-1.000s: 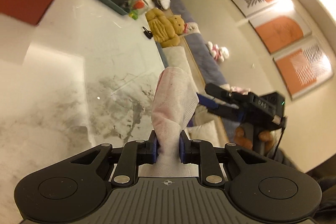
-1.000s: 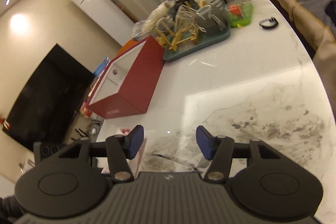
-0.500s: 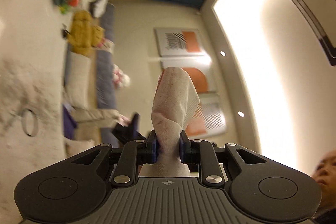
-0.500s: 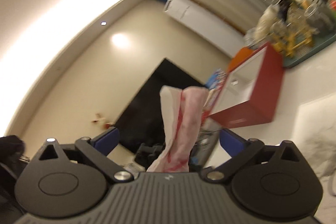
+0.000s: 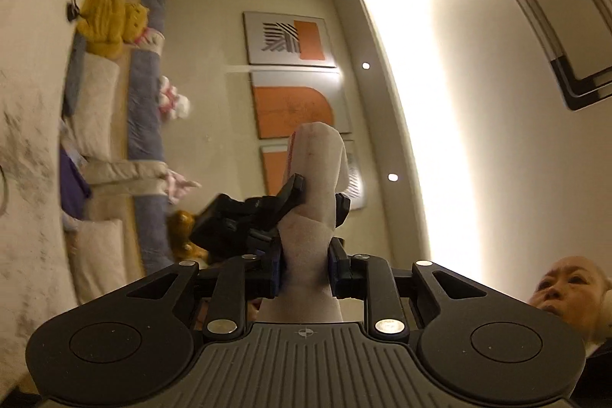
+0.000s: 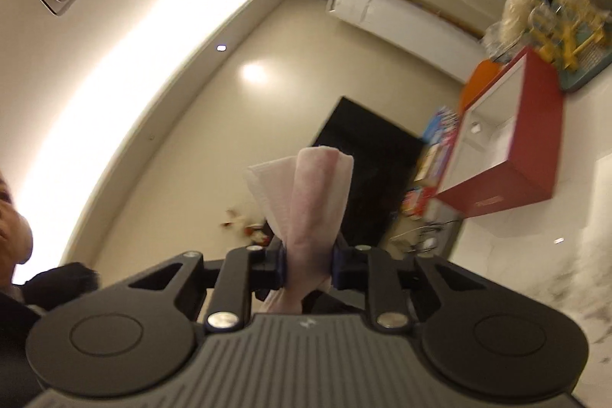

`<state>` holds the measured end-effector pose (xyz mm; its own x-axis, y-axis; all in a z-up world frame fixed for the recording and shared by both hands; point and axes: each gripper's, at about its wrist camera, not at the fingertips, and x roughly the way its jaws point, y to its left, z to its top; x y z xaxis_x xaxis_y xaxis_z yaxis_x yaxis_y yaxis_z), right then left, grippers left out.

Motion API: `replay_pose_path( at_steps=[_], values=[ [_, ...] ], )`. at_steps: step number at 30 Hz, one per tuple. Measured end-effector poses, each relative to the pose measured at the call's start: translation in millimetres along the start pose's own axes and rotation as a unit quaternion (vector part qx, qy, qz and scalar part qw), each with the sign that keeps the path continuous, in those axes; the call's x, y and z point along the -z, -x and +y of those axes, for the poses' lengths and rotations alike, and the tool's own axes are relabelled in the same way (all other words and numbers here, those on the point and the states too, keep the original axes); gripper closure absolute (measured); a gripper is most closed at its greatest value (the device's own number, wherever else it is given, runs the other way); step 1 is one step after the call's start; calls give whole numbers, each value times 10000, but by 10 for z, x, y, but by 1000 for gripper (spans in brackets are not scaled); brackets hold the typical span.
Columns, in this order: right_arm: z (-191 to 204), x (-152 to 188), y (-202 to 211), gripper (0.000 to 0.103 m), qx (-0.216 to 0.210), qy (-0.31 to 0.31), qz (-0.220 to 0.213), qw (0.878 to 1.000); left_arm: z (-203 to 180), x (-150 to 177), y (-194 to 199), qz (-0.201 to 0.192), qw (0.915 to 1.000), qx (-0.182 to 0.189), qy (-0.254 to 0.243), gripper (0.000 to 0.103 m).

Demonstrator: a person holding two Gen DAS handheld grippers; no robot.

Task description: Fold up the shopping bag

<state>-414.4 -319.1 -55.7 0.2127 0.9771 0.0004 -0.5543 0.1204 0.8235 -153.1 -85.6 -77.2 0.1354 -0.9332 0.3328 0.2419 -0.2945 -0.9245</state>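
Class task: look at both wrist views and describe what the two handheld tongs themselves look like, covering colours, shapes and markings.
Both the left tongs and right tongs have matte black bodies: a ribbed centre plate, round discs on either side, silver pivot screws and blue finger pads. A small crosshair marks the left plate.

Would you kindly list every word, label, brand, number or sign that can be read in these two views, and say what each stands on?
No text can be read in either view.
Red box: a pale mark low on its side, too blurred to read.
Colourful packages beside it: print too blurred to read.
Framed pictures on the wall: patterns only, no words.
Shopping bag: no print visible.
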Motion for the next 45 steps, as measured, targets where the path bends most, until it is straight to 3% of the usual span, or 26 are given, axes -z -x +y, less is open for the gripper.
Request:
replay_pose_path(
  at_steps=[1,3,7,9,12,15,16,17,19,22,24,28,30,31,32,33,34,36,39,42,43,44,45],
  values=[
    [39,-16,4,85,383,129,-20,9992,-75,-46,14,47,9985,-444,-305,64],
    [143,-42,-8,85,1220,519,45,9912,-269,-116,-44,260,9851,-1364,-1014,60],
    [344,-16,-76,86,2203,1035,220,9697,-592,-118,-265,697,9491,-2329,-2003,56],
    [421,15,-162,86,2599,1184,265,9580,-716,-61,-439,933,9187,-2909,-2503,55],
    [490,71,-336,86,3250,1317,337,9359,-806,42,-708,1152,8646,-3780,-3105,54],
    [470,115,-460,86,3771,1255,253,9173,-883,117,-858,1142,8210,-4398,-3456,54],
    [455,126,-485,86,3923,1203,199,9117,-945,149,-893,1154,8027,-4567,-3658,54],
    [430,131,-482,86,4025,1071,106,9091,-1030,190,-910,1168,7806,-4728,-3918,54],
    [333,135,-422,86,4106,520,-153,9102,-1143,341,-978,1222,7261,-5028,-4529,47],
    [125,152,-244,86,4043,-668,-494,9108,-1212,604,-1160,1353,6246,-5364,-5512,38],
    [-14,174,-156,86,3998,-1326,-658,9046,-1191,768,-1288,1462,5561,-5490,-6067,36],
    [-184,236,-96,85,3857,-2323,-905,8883,-998,918,-1480,2026,4552,-5690,-6542,36],
    [-197,259,-119,85,3798,-2613,-969,8821,-869,929,-1537,2240,4175,-5799,-6627,36],
    [-159,269,-147,85,3842,-2601,-978,8804,-831,919,-1554,2281,4049,-5867,-6632,36],
    [-123,284,-172,85,3893,-2589,-1002,8782,-808,895,-1554,2321,3974,-5926,-6611,36],
    [-95,299,-197,85,3970,-2563,-1021,8754,-790,860,-1548,2376,3943,-5973,-6567,47],
    [-75,306,-224,85,4033,-2522,-1053,8733,-789,821,-1537,2400,3996,-5986,-6514,65],
    [-68,319,-245,84,4193,-2487,-1139,8657,-829,766,-1502,2409,4191,-5921,-6448,70],
    [-134,342,-249,83,4219,-2657,-1129,8594,-926,802,-1433,2440,4275,-5702,-6577,73],
    [-121,335,-239,72,4045,-2698,-1071,8672,-1106,856,-1338,2324,4414,-5504,-6695,73],
    [-107,329,-227,68,3970,-2687,-1048,8713,-1172,888,-1312,2318,4409,-5464,-6733,73],
    [-95,323,-209,58,3904,-2664,-1030,8752,-1205,904,-1296,2341,4342,-5444,-6784,73],
    [-75,317,-187,59,3869,-2622,-1036,8780,-1200,915,-1284,2404,4211,-5446,-6843,73]
  ],
)
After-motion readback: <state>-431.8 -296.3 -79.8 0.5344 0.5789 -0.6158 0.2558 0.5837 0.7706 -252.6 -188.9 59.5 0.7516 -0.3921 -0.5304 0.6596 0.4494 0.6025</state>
